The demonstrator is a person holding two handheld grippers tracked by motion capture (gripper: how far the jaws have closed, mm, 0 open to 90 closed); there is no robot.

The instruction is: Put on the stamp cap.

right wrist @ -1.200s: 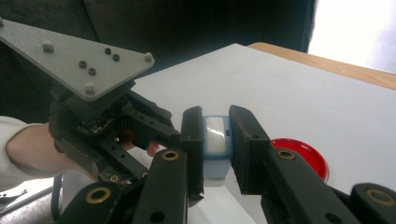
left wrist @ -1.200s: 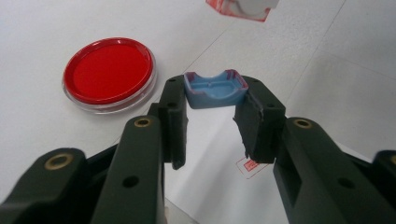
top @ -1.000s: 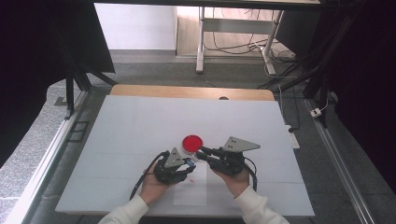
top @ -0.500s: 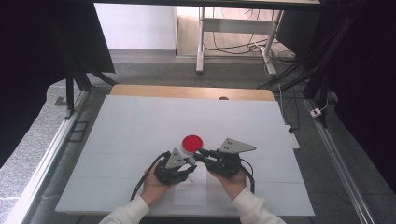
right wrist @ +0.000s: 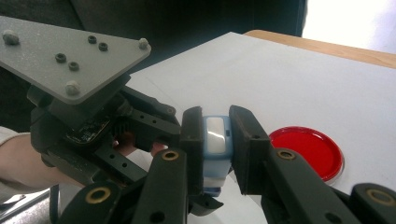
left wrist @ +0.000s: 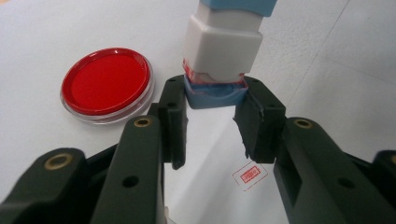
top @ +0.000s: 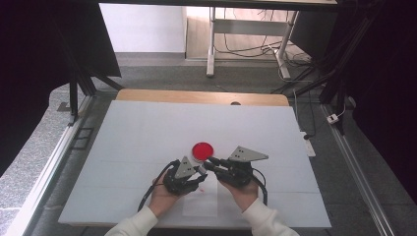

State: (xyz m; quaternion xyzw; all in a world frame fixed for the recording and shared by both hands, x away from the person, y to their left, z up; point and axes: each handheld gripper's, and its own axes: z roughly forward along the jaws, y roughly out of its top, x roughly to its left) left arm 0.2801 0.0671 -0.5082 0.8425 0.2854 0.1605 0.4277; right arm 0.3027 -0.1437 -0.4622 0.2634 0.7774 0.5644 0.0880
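A blue-and-white stamp (left wrist: 222, 44) is held between both grippers just above the white table. My left gripper (left wrist: 215, 95) is shut on the blue cap (left wrist: 214, 94) at the stamp's lower end, where a red-stained rim shows. My right gripper (right wrist: 217, 126) is shut on the stamp's body (right wrist: 215, 140), with the left gripper's grey plate (right wrist: 70, 51) close beside it. In the high view the left gripper (top: 197, 172) and the right gripper (top: 210, 164) meet tip to tip in front of the round red ink pad (top: 202, 149). The ink pad (left wrist: 106, 80) lies flat in a clear dish.
A small sheet of paper (top: 201, 202) lies under the hands near the table's front edge, with a red square stamp print (left wrist: 249, 175) on it. The white tabletop (top: 147, 132) stretches wide to the left, right and back. Dark frames and cables stand beyond its edges.
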